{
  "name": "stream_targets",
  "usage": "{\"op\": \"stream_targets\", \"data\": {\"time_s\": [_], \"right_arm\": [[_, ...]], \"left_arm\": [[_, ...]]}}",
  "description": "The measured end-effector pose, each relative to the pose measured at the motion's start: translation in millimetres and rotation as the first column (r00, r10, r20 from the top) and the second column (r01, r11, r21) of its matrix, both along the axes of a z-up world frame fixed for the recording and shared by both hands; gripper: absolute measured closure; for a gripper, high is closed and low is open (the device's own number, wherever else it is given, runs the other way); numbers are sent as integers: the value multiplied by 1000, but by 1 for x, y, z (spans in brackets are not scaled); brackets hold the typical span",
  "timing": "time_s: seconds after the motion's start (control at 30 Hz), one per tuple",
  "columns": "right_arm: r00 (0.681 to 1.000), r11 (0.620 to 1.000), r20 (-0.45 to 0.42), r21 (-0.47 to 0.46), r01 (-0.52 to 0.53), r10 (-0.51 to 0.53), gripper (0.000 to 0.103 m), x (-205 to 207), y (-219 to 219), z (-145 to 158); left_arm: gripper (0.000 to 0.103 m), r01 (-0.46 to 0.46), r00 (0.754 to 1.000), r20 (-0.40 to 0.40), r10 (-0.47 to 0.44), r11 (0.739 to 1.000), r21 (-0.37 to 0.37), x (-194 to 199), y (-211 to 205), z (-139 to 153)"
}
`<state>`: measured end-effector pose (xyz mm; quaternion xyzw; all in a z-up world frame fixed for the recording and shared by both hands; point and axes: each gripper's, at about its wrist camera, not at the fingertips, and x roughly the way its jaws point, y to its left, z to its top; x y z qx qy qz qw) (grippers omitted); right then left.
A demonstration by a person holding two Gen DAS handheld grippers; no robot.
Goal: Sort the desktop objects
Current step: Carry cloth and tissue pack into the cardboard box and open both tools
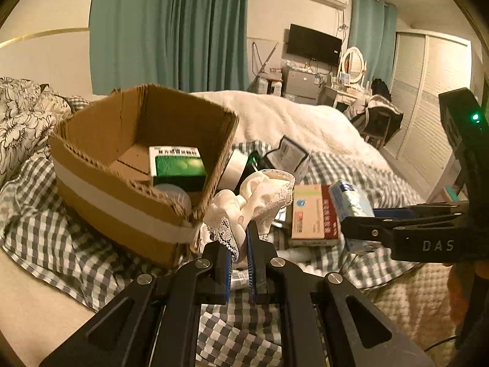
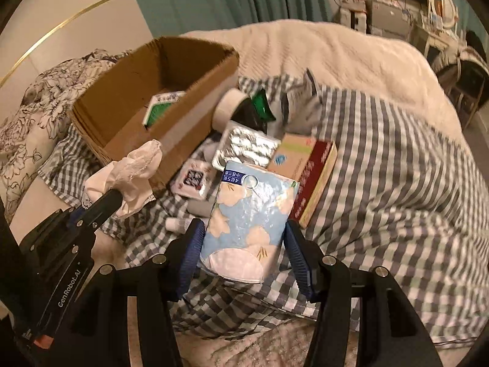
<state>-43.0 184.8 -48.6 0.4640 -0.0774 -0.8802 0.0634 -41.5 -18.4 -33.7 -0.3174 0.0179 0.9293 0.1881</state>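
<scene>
My left gripper (image 1: 240,238) is shut on a white lace-trimmed cloth (image 1: 259,192), which hangs lifted beside the near corner of the open cardboard box (image 1: 122,208). Inside the box lies a green-and-white medicine box (image 1: 180,165). In the right wrist view, my right gripper (image 2: 244,229) is shut on a pale blue flowered tissue pack (image 2: 253,202), held up over the checked cloth (image 2: 397,168). That pack (image 1: 348,195) and the right gripper (image 1: 357,220) show at the right of the left wrist view. The left gripper (image 2: 117,197) with its cloth (image 2: 134,168) shows at the left of the right wrist view.
Beyond the tissue pack lie a beige-and-red medicine box (image 2: 308,165), a foil blister pack (image 2: 247,146), a small patterned box (image 2: 194,180), a tape roll (image 2: 227,107) and a green item (image 2: 261,104). A white blanket (image 2: 336,52) covers the bed behind; a flowered quilt (image 2: 36,116) is left of the box.
</scene>
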Motion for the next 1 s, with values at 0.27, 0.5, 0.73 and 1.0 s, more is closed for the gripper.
{"op": "stream_targets", "data": {"time_s": [0.27, 0.5, 0.73, 1.0], "right_arm": [[998, 999, -49, 8, -34, 34, 50, -14, -17, 34], [994, 997, -81, 9, -80, 80, 50, -43, -39, 54], [983, 989, -114, -3, -146, 144, 50, -90, -71, 61], [975, 980, -119, -49, -194, 187, 50, -142, -96, 44]], "left_arm": [[95, -28, 998, -60, 29, 999, 16, -12, -13, 35], [95, -87, 990, -105, 91, 995, 43, -45, -34, 59], [95, -158, 978, -126, 166, 985, 70, -93, -57, 61], [95, -213, 969, -116, 219, 975, 63, -131, -80, 31]]}}
